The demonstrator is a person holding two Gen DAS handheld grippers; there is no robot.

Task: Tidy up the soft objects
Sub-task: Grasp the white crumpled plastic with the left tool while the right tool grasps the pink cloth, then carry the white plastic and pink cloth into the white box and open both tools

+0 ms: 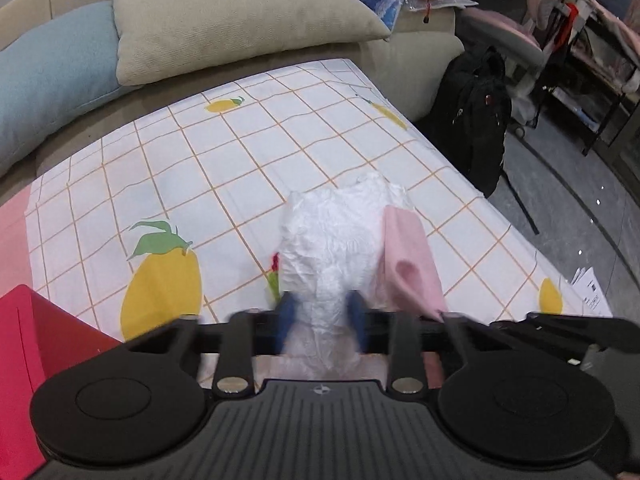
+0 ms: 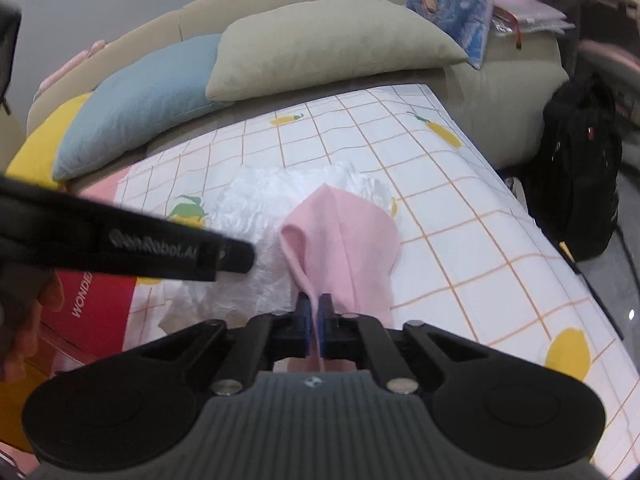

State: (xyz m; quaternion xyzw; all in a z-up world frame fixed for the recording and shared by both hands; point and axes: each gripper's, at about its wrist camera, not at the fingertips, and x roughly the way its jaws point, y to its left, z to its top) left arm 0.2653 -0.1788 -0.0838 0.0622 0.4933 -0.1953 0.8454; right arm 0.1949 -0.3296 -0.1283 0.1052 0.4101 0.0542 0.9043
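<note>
Pinched between the closed right gripper, the pink cloth is lifted off the sheet, while the left gripper grips a white bag, whose slippery film could be dropped.

Pink cloth: soft, plain, folded over with a rounded loop along its left side; lower edge lifted, rest draped. It lies partly over the white plastic bag, which is crinkled, translucent, bunched, and rests on the lemon-print grid sheet.
</note>
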